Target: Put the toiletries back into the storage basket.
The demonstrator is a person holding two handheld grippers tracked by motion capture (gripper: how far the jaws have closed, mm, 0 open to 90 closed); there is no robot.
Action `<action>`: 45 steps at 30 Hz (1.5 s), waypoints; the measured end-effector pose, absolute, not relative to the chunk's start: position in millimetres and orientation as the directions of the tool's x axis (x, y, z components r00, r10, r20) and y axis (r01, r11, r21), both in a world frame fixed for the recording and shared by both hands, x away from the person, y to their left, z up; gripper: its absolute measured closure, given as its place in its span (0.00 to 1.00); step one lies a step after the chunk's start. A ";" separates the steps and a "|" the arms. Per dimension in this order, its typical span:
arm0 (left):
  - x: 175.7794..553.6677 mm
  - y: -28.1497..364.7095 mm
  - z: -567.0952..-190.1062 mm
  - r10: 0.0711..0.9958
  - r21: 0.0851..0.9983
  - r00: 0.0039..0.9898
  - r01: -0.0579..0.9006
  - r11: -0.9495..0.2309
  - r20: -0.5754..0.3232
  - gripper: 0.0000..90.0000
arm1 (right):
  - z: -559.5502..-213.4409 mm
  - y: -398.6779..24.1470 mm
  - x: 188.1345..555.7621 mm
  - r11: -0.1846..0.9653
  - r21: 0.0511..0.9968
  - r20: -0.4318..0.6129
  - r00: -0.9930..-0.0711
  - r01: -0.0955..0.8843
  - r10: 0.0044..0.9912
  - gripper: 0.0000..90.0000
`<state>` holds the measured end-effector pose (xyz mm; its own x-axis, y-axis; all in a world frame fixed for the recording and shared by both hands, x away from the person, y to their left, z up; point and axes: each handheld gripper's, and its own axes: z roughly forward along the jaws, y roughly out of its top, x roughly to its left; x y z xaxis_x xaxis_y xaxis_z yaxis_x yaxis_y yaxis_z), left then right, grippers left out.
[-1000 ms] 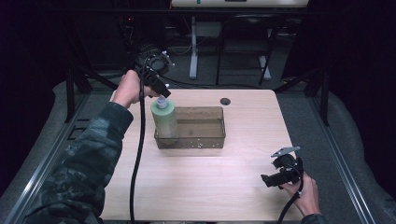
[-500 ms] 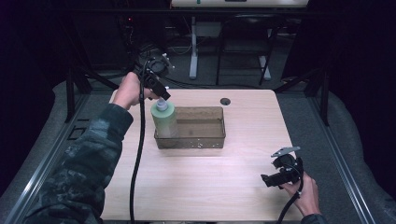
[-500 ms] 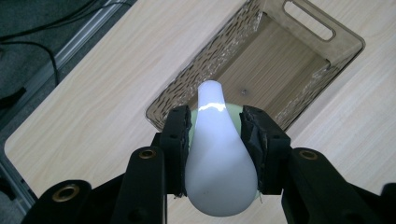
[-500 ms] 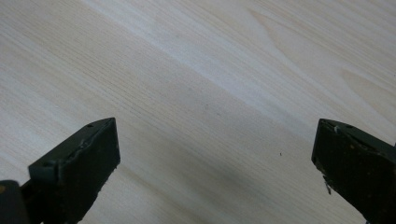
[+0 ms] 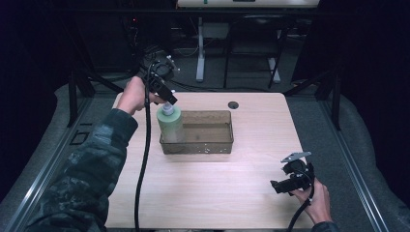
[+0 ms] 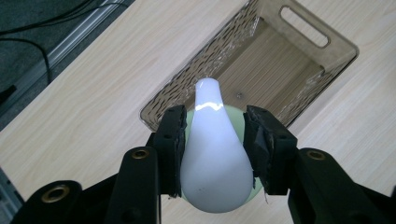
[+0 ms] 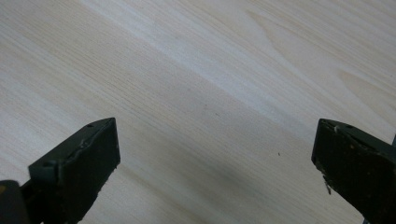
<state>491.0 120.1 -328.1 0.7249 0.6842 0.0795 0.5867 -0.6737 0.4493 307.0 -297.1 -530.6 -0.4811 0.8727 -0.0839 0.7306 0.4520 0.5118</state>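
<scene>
My left gripper (image 5: 167,100) is shut on the white pump top (image 6: 212,158) of a pale green bottle (image 5: 169,124). The bottle is upright at the left end of a translucent brown bin (image 5: 212,144), its lower part inside the bin wall. Whether it rests on the bin floor I cannot tell. In the left gripper view the jaws (image 6: 215,116) press both sides of the white top, with the bin (image 6: 299,23) beyond. My right gripper (image 5: 276,185) is held low near the table's front right, open, with bare wood between its jaws (image 7: 215,128).
The bin sits in the middle of the light wooden table (image 5: 203,193). A small dark round grommet (image 5: 233,104) lies at the table's back edge. The left gripper's black cable (image 5: 143,164) runs down across the table's left side.
The left gripper has lowered the green bottle a little at the bin's left end. The right gripper has stayed where it was.
</scene>
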 end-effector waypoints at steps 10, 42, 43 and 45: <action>486.6 124.2 -325.9 0.708 0.474 0.704 0.604 -0.640 0.059 0.23 | -529.9 -296.7 306.7 0.454 0.515 -0.085 -0.483 0.728 0.871 0.01; 424.1 166.7 -346.2 0.721 0.579 0.690 0.563 -0.590 0.064 0.00 | -528.7 -294.6 306.4 0.459 0.518 -0.087 -0.489 0.722 0.868 0.01; 421.5 168.7 -348.5 0.724 0.580 0.687 0.564 -0.587 0.064 0.00 | -528.7 -294.6 306.4 0.458 0.520 -0.086 -0.489 0.721 0.868 0.01; 419.0 170.9 -351.0 0.725 0.582 0.686 0.567 -0.583 0.058 0.00 | -528.7 -294.6 306.5 0.460 0.518 -0.089 -0.489 0.721 0.868 0.01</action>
<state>419.0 170.9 -351.0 0.6862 0.7252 0.0576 0.5670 -0.5827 0.5822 306.5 -294.6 -528.7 -0.4894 0.8676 -0.0885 0.7212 0.4597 0.5182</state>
